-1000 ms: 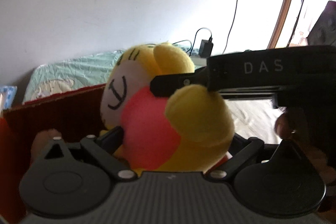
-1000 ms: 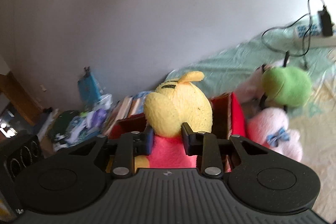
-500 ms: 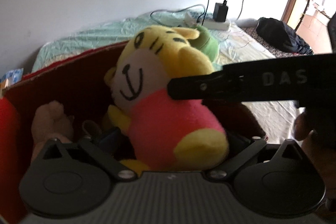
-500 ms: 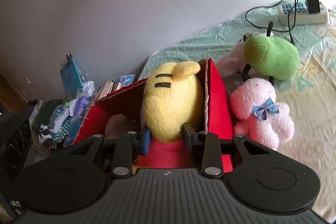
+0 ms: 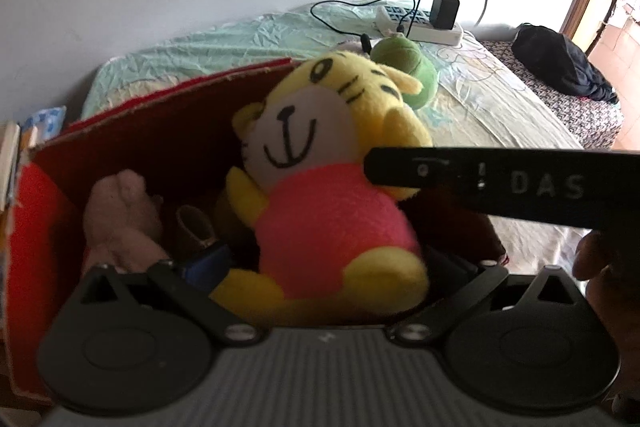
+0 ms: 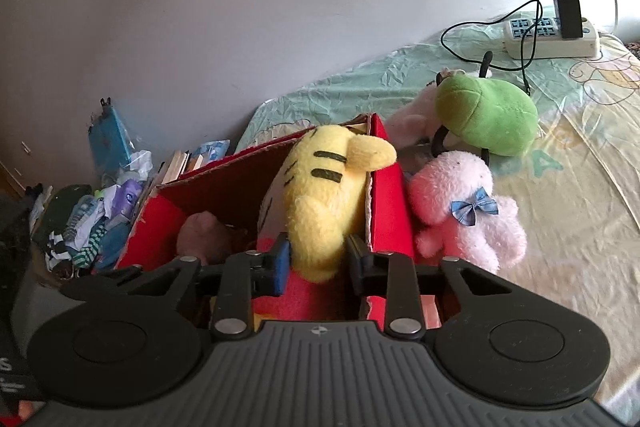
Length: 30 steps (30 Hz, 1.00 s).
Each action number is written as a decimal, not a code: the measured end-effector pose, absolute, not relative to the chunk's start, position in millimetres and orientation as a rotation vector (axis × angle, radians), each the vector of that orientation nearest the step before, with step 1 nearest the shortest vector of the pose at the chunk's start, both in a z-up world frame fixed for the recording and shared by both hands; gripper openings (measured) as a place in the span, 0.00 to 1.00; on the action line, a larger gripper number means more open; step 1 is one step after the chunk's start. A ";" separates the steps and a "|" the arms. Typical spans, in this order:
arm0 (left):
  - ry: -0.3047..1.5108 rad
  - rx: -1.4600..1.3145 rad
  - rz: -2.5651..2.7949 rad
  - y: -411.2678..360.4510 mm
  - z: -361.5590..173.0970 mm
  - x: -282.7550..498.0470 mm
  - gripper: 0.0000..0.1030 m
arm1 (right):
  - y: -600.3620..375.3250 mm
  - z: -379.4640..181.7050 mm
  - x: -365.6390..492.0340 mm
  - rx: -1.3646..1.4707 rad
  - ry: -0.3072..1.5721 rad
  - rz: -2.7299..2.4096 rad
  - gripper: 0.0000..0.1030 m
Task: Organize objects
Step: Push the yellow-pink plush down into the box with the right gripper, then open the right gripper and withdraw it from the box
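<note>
Right gripper (image 6: 316, 259) fingers clamp the yellow tiger plush (image 6: 324, 203) at frame centre, inside the red cardboard box (image 6: 390, 211). Left gripper (image 5: 324, 267) fingers spread wide around the plush's base.

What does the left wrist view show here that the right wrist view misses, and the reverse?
Only the left wrist view shows the tiger plush's face and a dark bag on the bed. Only the right wrist view shows the pink plush with its blue bow and the floor clutter. Both show the red box, green plush and power strip.
</note>
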<state>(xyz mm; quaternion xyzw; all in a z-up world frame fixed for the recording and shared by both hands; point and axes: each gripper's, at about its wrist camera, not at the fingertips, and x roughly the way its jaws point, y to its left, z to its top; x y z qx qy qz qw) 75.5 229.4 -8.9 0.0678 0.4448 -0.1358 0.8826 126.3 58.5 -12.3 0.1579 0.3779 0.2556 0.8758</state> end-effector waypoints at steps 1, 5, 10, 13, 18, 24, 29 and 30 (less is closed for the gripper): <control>0.922 0.150 -0.276 228.5 -7.6 74.7 0.99 | 58.9 -12.1 125.7 0.323 0.788 0.532 0.30; 0.917 0.163 -0.253 229.1 -3.7 70.4 0.99 | 59.2 -11.8 122.8 0.313 0.789 0.526 0.30; 0.916 0.139 -0.240 236.2 0.1 64.1 0.99 | 58.8 -10.9 118.2 0.310 0.796 0.525 0.30; 0.906 0.126 -0.227 237.5 3.3 58.6 0.99 | 59.7 -9.4 110.8 0.296 0.793 0.522 0.30; 0.888 0.114 -0.208 239.5 9.2 48.7 0.99 | 60.5 -4.1 96.9 0.261 0.774 0.516 0.31; 0.886 0.089 -0.212 241.4 9.9 35.5 0.99 | 52.7 -2.5 84.7 0.278 0.766 0.518 0.31; 0.888 0.118 -0.202 233.8 9.2 25.2 0.99 | 52.0 -1.3 73.8 0.264 0.758 0.521 0.31; 0.892 0.119 -0.203 232.7 8.8 24.3 0.99 | 51.8 -1.6 72.1 0.262 0.756 0.522 0.31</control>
